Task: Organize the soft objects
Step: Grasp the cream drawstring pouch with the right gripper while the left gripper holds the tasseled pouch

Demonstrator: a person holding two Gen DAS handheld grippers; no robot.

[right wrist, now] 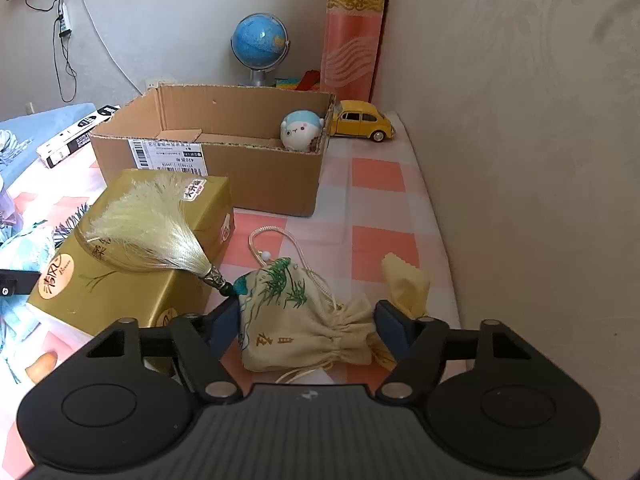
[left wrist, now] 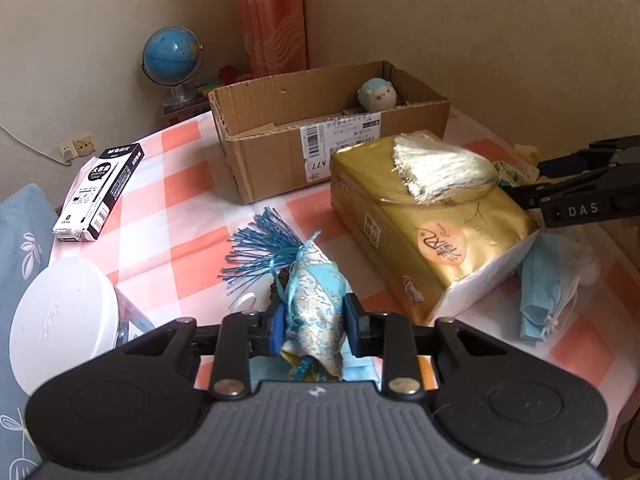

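Note:
My left gripper (left wrist: 314, 322) is shut on a blue brocade sachet (left wrist: 316, 292) with a blue tassel (left wrist: 260, 248). My right gripper (right wrist: 308, 320) is open around a cream drawstring pouch (right wrist: 304, 320) printed with green bamboo; the pouch lies on the tablecloth, and the left pad touches or nearly touches it. Its cream tassel (right wrist: 148, 232) rests on a gold tissue pack (right wrist: 132, 280). An open cardboard box (left wrist: 320, 148) stands behind and holds a round blue-and-white plush toy (left wrist: 376, 94), also seen in the right wrist view (right wrist: 300, 130).
A yellow cloth (right wrist: 406, 284) lies right of the pouch. A blue face mask (left wrist: 548, 284) lies by the tissue pack. A black-and-white carton (left wrist: 100, 192) and white round lid (left wrist: 60, 320) sit left. A yellow toy car (right wrist: 362, 120), a globe (right wrist: 260, 44) and the wall stand behind.

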